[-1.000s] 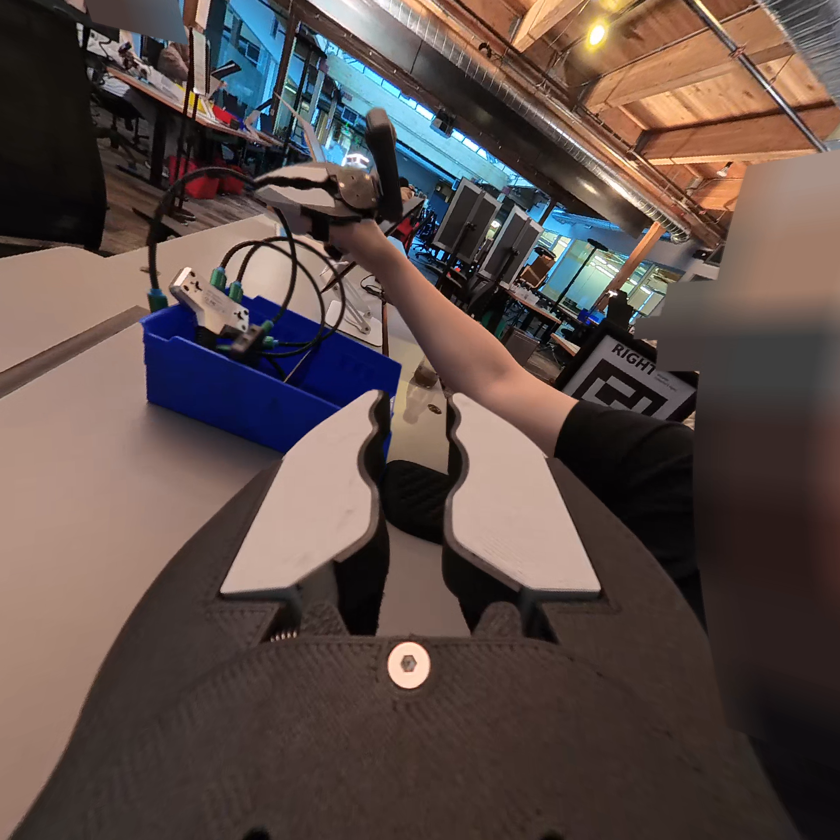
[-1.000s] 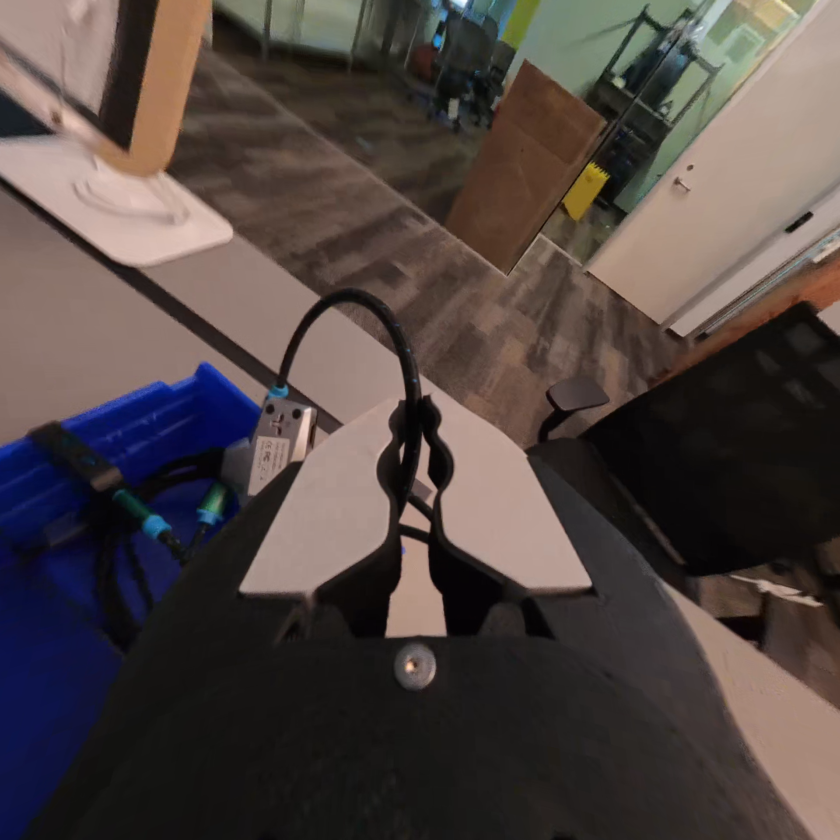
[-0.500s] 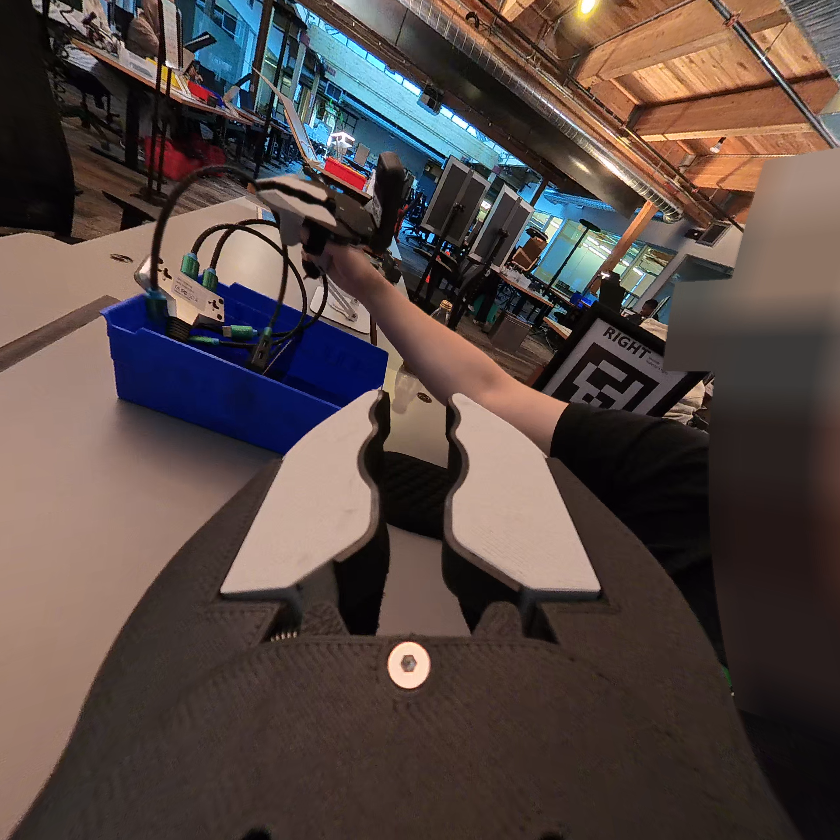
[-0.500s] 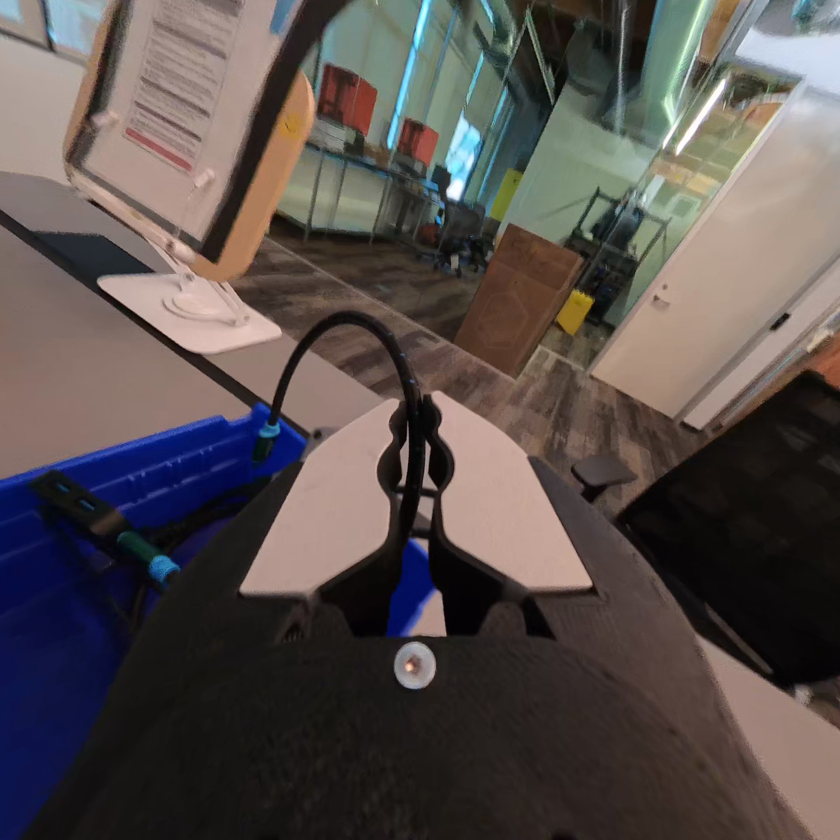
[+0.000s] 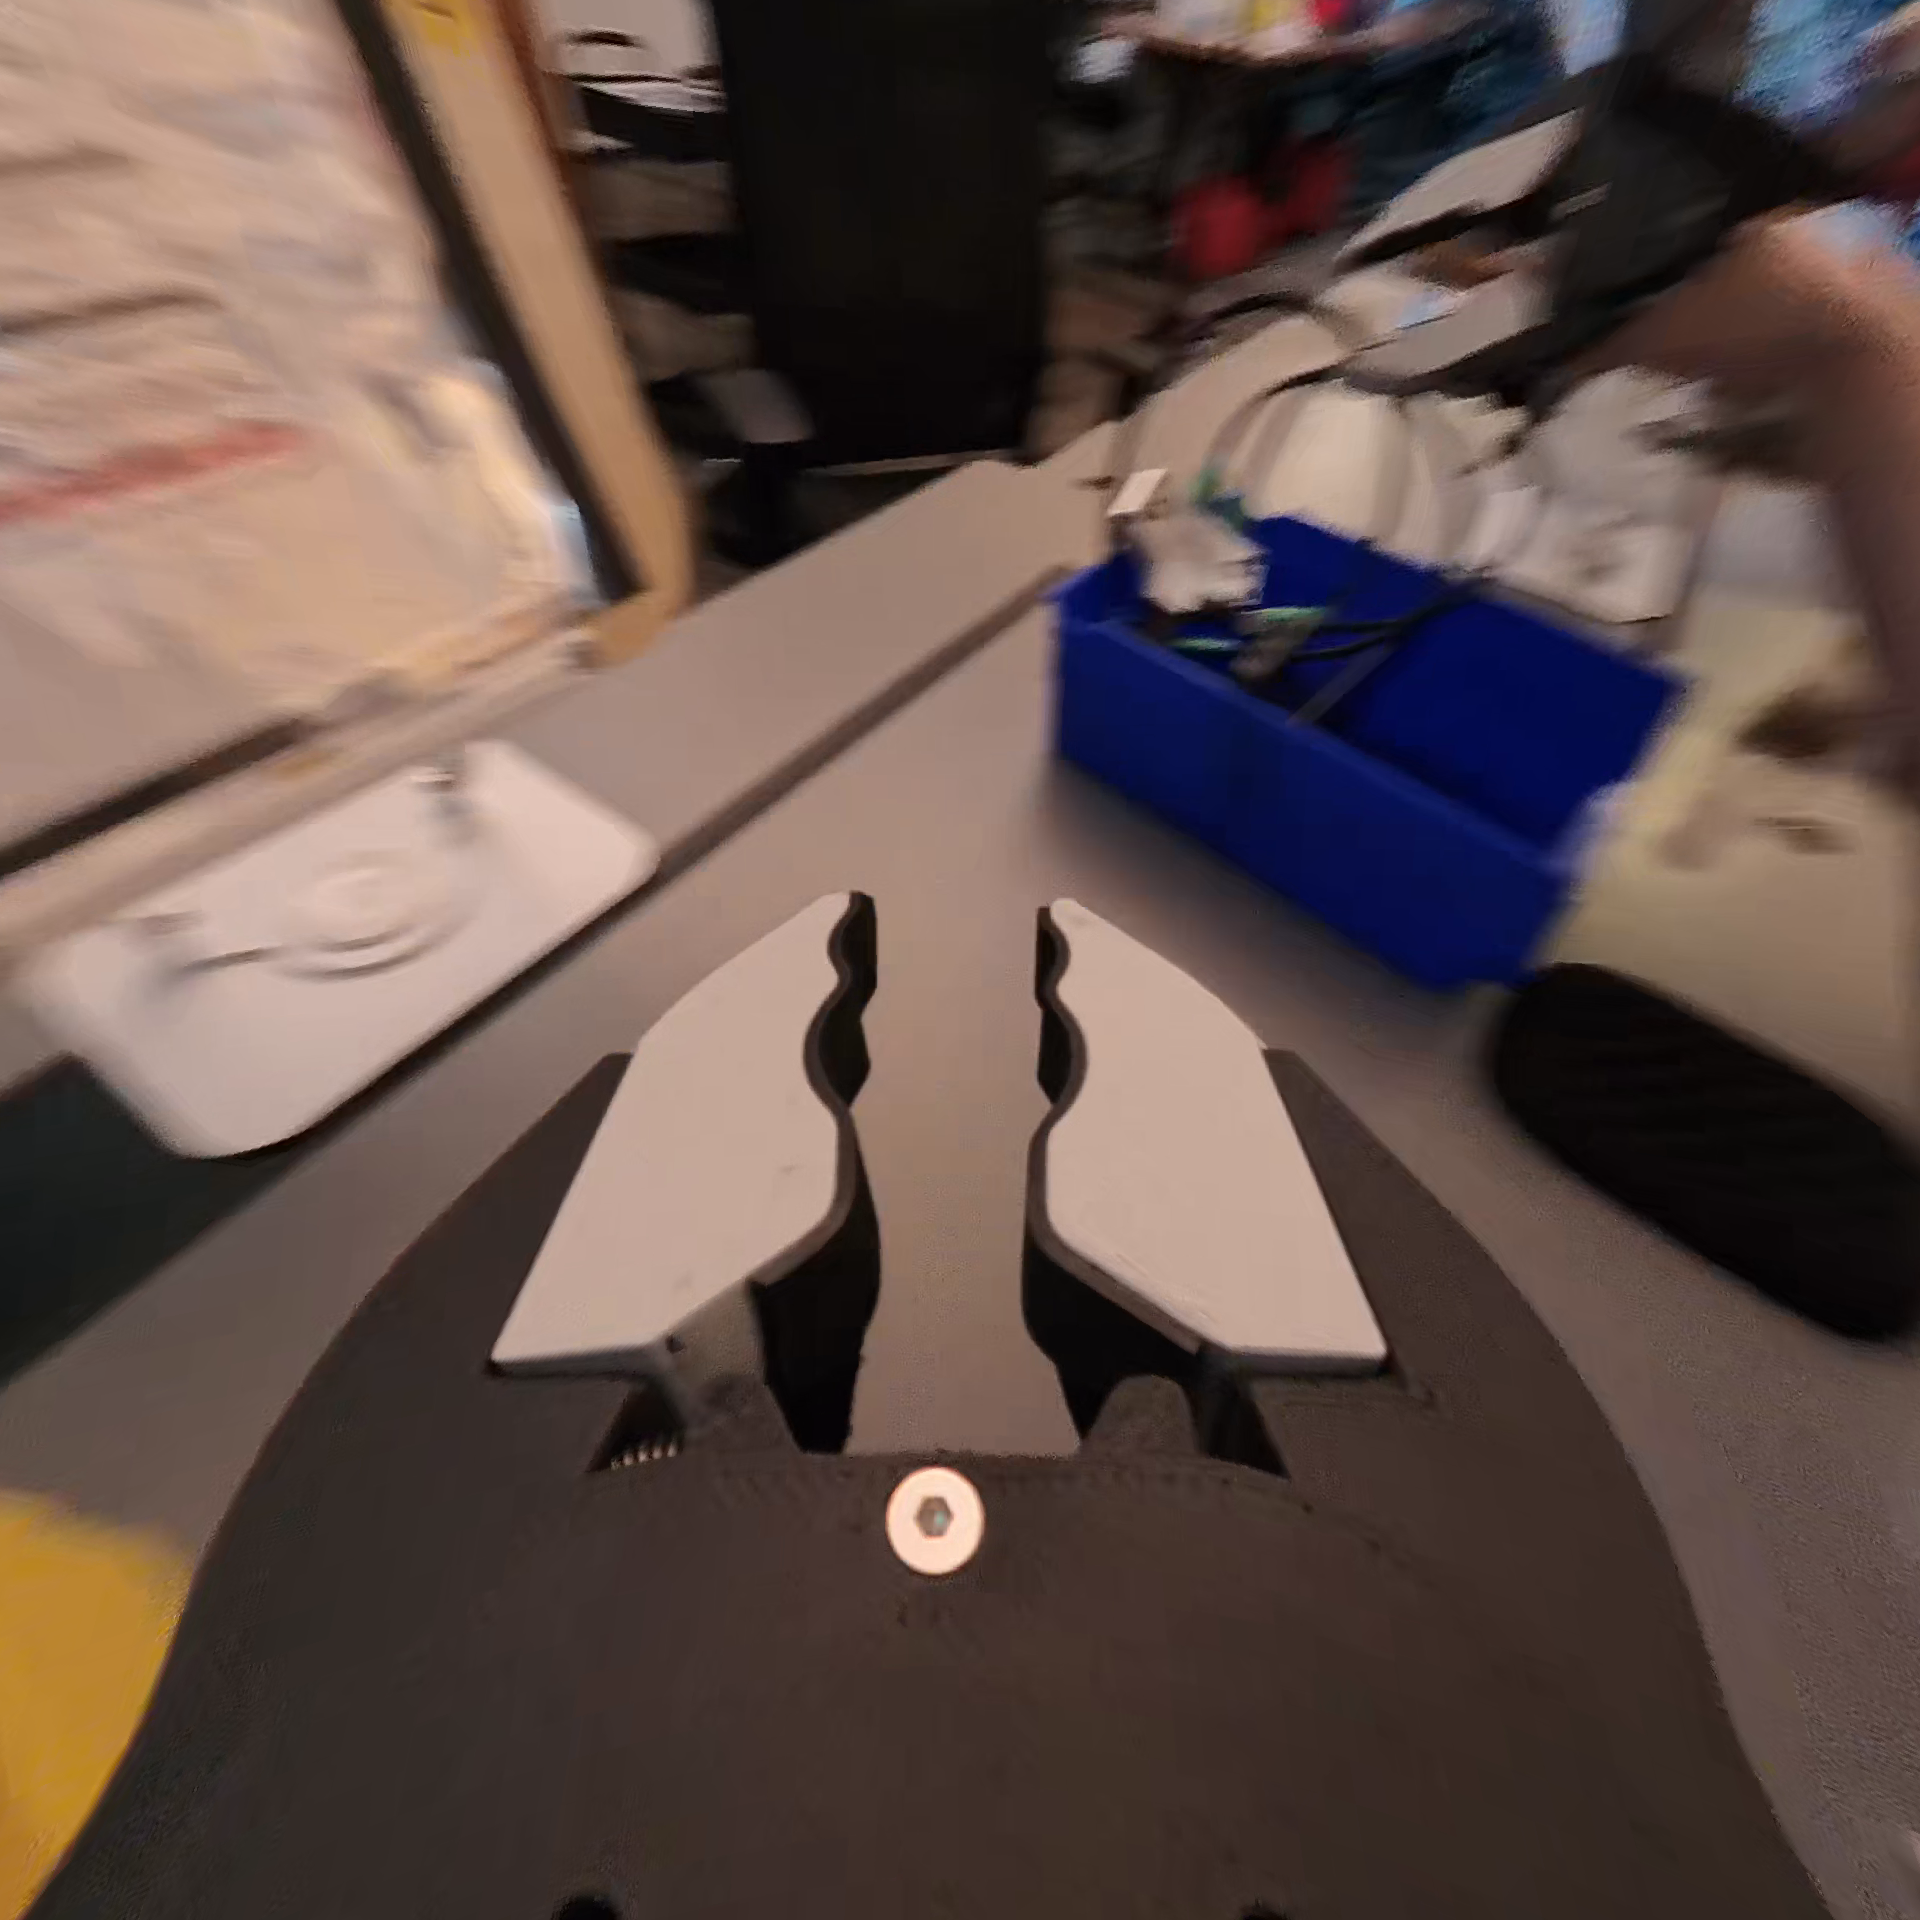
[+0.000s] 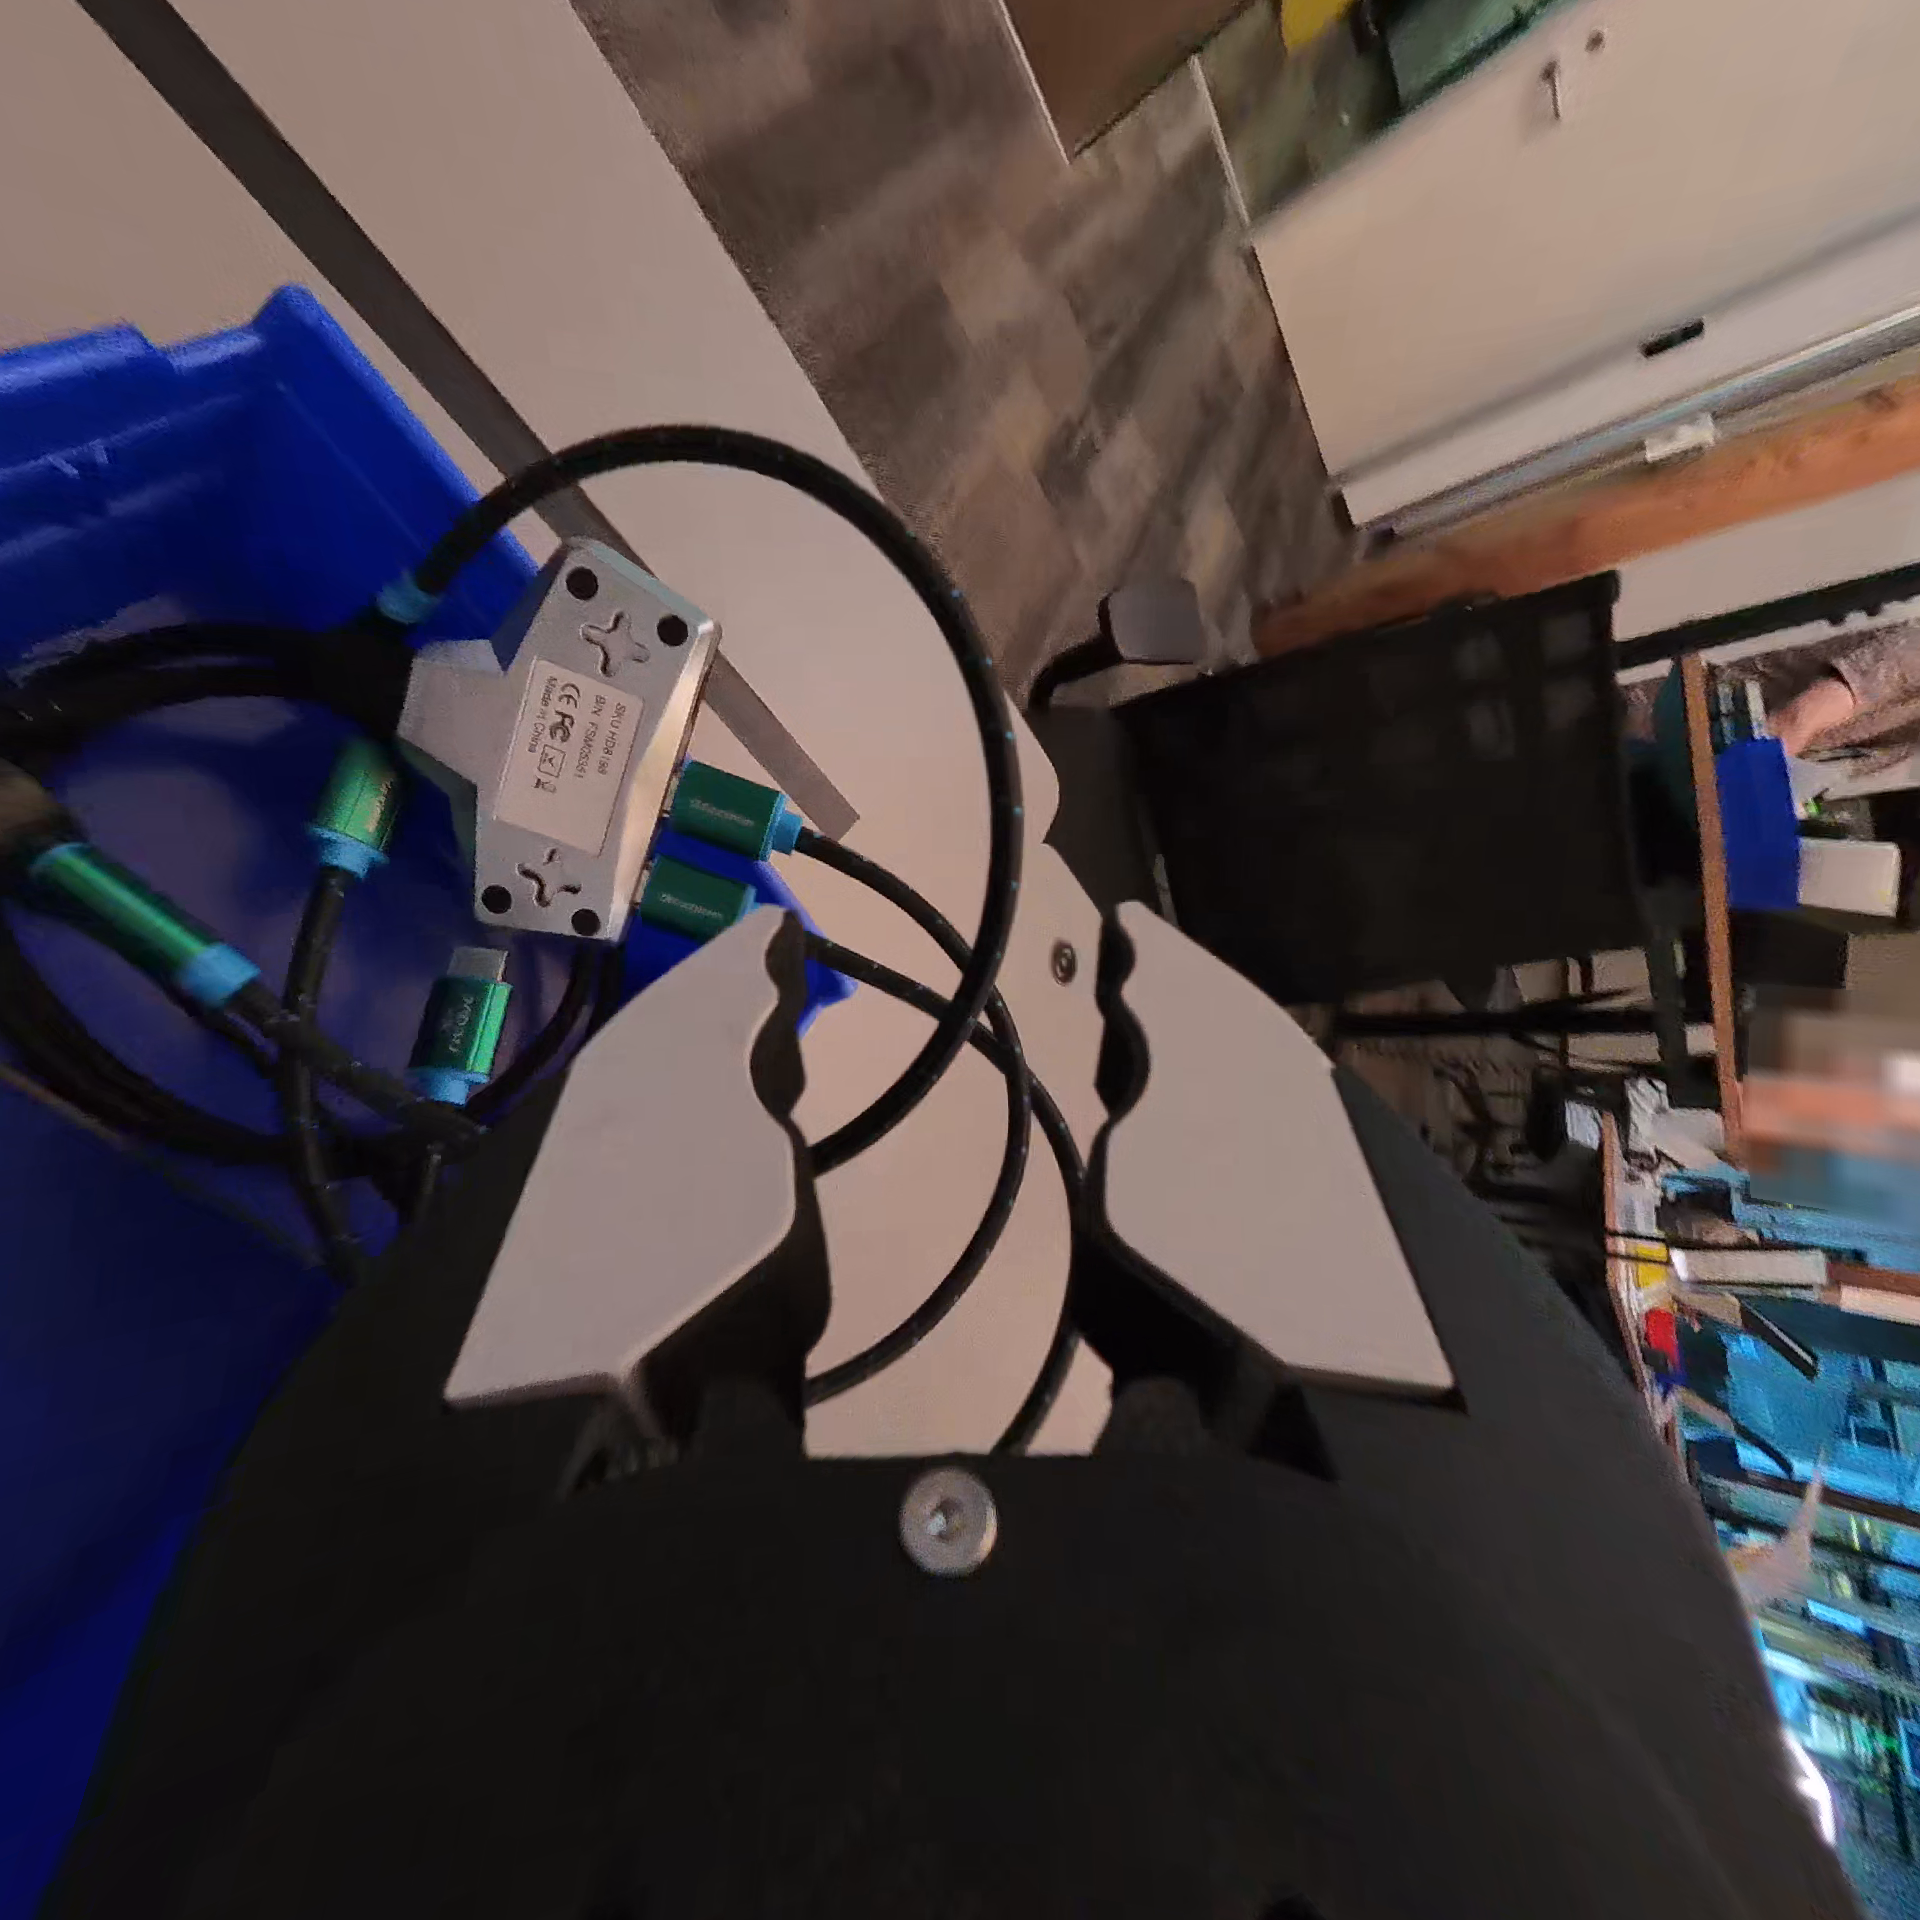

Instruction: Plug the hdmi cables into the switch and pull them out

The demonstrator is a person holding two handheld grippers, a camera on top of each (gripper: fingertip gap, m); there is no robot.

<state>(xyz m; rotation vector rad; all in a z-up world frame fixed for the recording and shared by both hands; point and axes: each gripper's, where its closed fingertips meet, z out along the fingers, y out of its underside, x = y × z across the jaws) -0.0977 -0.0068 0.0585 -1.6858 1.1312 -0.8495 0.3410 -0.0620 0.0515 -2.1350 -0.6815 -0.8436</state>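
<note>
A silver HDMI switch [image 6: 566,758] lies label side up at the rim of a blue bin [image 6: 156,468]. Two green-plugged black cables [image 6: 727,816] sit in its right side, and a third cable joins it at the top left. Loose green plugs [image 6: 457,1029] lie in the bin. My right gripper [image 6: 951,925] is open just above and beside the bin. Black cable loops [image 6: 997,831] pass through the gap, but the pads do not press on them. My left gripper [image 5: 951,914] is open and empty over the grey table [image 5: 935,675]. Its view is blurred and shows the bin [image 5: 1330,790] and the switch [image 5: 1184,551] far right.
A framed sign on a white base [image 5: 312,935] stands to the left. A black textured oval object [image 5: 1704,1143] lies on the table near the bin. A person's arm [image 5: 1787,343] reaches over the bin. A black chair [image 6: 1403,779] stands beyond the table edge.
My right gripper has opened and let go of the black cable it was pinching; the switch now rests on the bin. My left gripper has swung left and opened a little.
</note>
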